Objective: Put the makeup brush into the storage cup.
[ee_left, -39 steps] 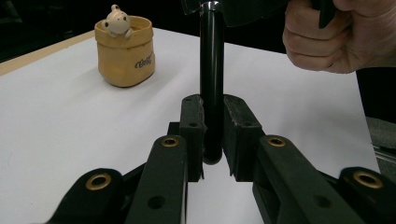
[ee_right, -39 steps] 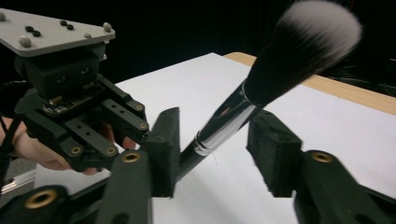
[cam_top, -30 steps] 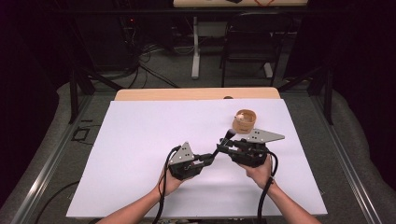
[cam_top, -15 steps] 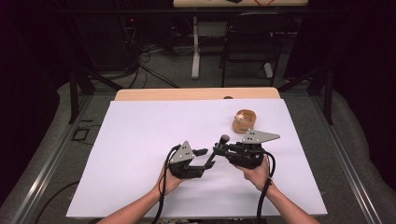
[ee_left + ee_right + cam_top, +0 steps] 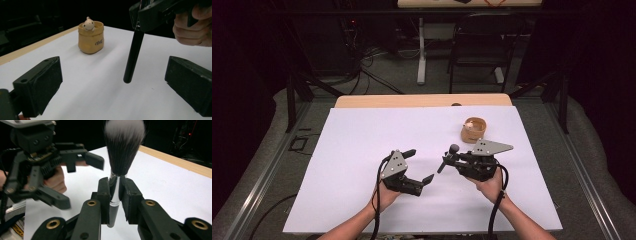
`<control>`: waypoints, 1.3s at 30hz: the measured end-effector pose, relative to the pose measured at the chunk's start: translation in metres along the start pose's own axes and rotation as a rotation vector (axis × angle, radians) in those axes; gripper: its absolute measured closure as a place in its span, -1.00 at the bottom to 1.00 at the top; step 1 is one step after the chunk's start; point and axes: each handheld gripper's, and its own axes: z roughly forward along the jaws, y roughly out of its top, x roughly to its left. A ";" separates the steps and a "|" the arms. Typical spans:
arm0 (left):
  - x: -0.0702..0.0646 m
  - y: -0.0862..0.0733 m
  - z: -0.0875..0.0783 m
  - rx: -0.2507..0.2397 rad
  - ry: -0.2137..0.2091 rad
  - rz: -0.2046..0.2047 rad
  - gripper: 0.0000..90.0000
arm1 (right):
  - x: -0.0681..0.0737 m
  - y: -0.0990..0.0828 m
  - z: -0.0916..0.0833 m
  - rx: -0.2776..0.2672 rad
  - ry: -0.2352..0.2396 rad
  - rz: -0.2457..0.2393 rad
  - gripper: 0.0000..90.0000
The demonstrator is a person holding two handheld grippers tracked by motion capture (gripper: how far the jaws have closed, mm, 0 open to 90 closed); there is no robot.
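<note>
The right hand-held gripper (image 5: 451,159) is clamped on a makeup brush (image 5: 117,177) at its silver collar, just below the dark bristles, which in the right gripper view point up. In the left gripper view the brush's black handle (image 5: 132,57) hangs down toward the white tabletop (image 5: 362,140), its end just above the surface and between the two wide-apart jaws of the left hand-held gripper (image 5: 419,167), which holds nothing. The two grippers face each other near the middle of the tabletop, close but not touching.

Farther back, well apart from both grippers, stands a small tan pouch (image 5: 90,37) with a little toy figure (image 5: 88,24) peeking out of its top.

It looks like a handover, or a regrasp, of the brush. The main risk is the smooth, round handle: if the left jaws close off-centre, or catch only its tip, the brush could swivel or slide out once the right gripper lets go. Releasing the right grip too early would drop the brush onto the tabletop, where it could roll. Closing in at an angle could also knock the two grippers together, or press the handle end into the tabletop and lever the brush out of the collar grip.
</note>
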 end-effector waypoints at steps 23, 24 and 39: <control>0.015 -0.014 -0.080 -0.096 0.144 -0.015 -1.00 | -0.004 0.000 -0.008 0.037 -0.051 -0.036 0.73; 0.016 -0.015 -0.082 -0.097 0.148 -0.014 -1.00 | -0.004 0.000 -0.008 0.037 -0.052 -0.035 0.73; 0.022 -0.030 -0.116 -0.088 0.212 -0.019 -1.00 | -0.006 0.000 -0.017 0.046 -0.076 -0.041 0.73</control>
